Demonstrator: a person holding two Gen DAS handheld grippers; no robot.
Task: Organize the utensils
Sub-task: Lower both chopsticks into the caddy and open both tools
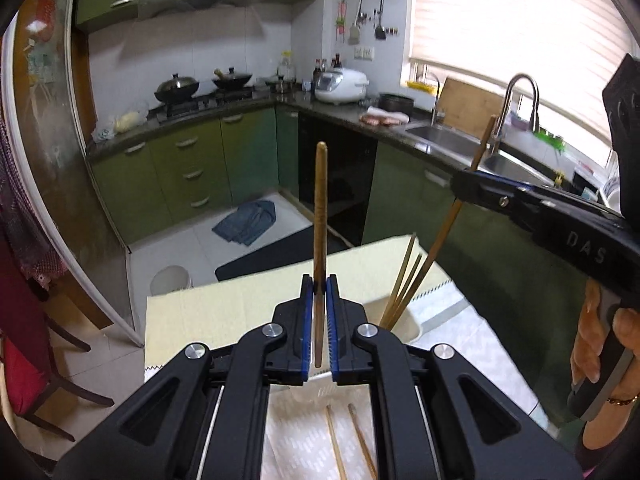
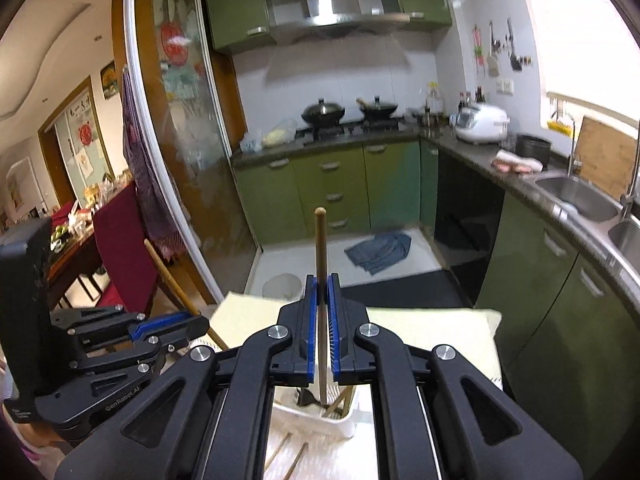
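Note:
My left gripper (image 1: pixel 320 285) is shut on a wooden chopstick (image 1: pixel 321 200) that stands upright between its blue pads. To its right, my right gripper (image 1: pixel 459 187) is shut on a second chopstick (image 1: pixel 442 236), whose lower end reaches down to the white utensil holder (image 1: pixel 412 330). The holder has several chopsticks (image 1: pixel 402 284) leaning in it. In the right wrist view, the right gripper (image 2: pixel 320 292) pinches its chopstick (image 2: pixel 320 240) above the white holder (image 2: pixel 346 420). The left gripper (image 2: pixel 202 325) is at the left with its tilted chopstick (image 2: pixel 172 276). Two loose chopsticks (image 1: pixel 336 444) lie on the table.
The holder stands on a table with a cream cloth (image 1: pixel 224 312) and a white patterned cover (image 1: pixel 472 344). A hand (image 1: pixel 592 344) grips the right tool's handle. Green kitchen cabinets (image 1: pixel 180 168), a sink (image 1: pixel 448 136) and a red chair (image 2: pixel 124 256) surround the table. A blue cloth (image 1: pixel 246 226) lies on the floor.

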